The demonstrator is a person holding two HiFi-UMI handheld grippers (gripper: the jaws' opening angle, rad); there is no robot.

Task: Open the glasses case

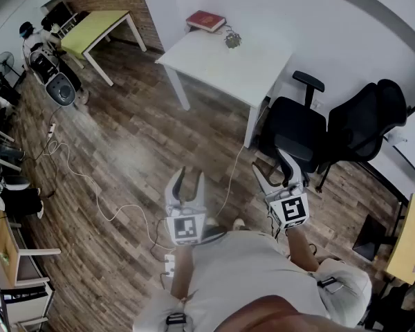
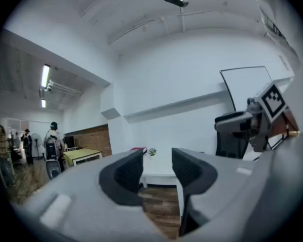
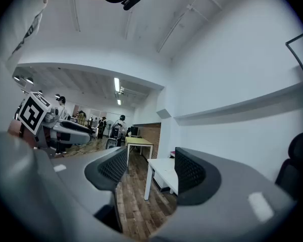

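A flat red glasses case (image 1: pixel 206 21) lies shut at the far edge of a white table (image 1: pixel 214 64), with a small dark clump (image 1: pixel 232 40) beside it. I stand on the wood floor well short of the table. My left gripper (image 1: pixel 191 178) and right gripper (image 1: pixel 273 164) are held level in front of my chest, both open with nothing between the jaws. In the left gripper view the left gripper (image 2: pixel 156 158) frames the distant red glasses case (image 2: pixel 138 149) on the white table (image 2: pixel 159 169). In the right gripper view the right gripper (image 3: pixel 150 160) points past the white table's (image 3: pixel 164 174) corner.
Two black office chairs (image 1: pixel 297 126) (image 1: pixel 370 120) stand right of the table. A yellow-green table (image 1: pixel 97 30) is at the far left, with people and gear near it. A white cable (image 1: pixel 90 185) and a power strip (image 1: pixel 169 263) lie on the floor by my feet.
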